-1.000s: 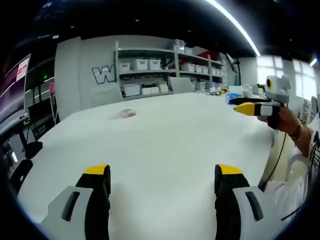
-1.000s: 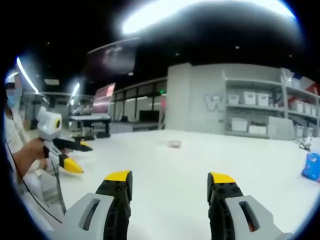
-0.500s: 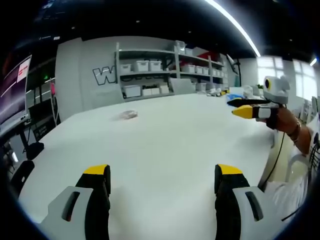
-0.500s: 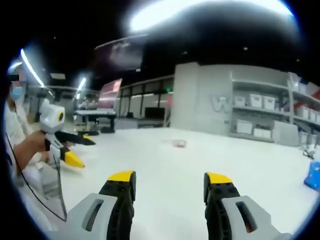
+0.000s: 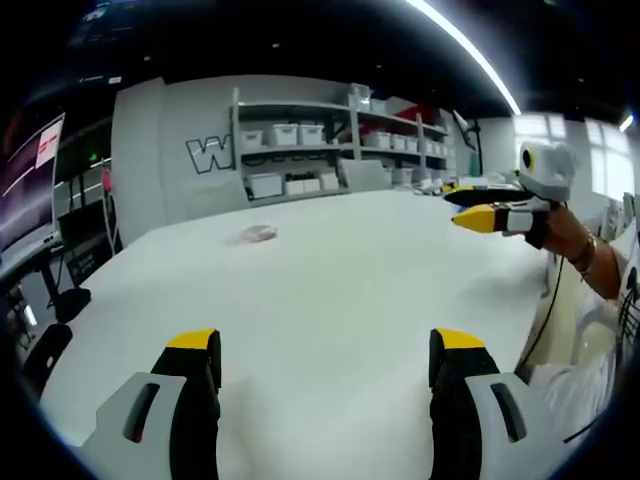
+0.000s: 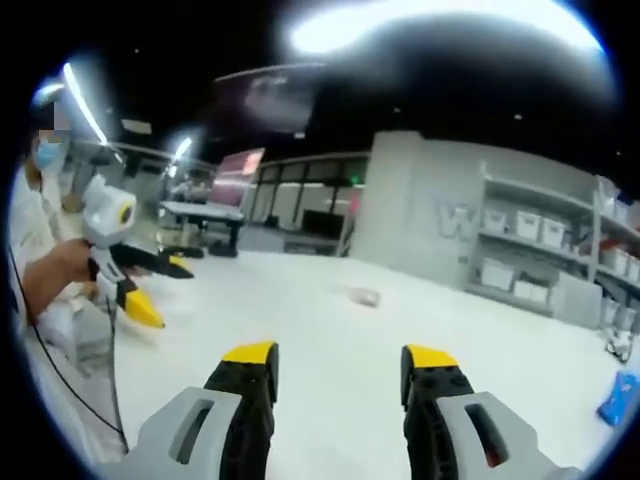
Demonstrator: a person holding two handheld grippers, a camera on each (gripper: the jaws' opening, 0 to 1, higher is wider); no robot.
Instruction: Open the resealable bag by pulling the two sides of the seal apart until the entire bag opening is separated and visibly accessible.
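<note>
Resealable bag (image 5: 257, 232) small and far ahead of our left tongs (image 5: 326, 352) on the white table (image 5: 330, 280), both jaws spread wide, our right tongs (image 6: 340, 364) likewise wide, holding nothing.

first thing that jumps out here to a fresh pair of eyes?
The big bare white table, with a small clear resealable bag lying alone far out on it. Nearer, the open yellow-tipped black left gripper points toward it, and the open yellow-tipped right gripper hangs over the table too.

table (image 5: 330, 280): white, smooth, matt | bag (image 5: 258, 233): clear plastic (glossy, small)
</note>
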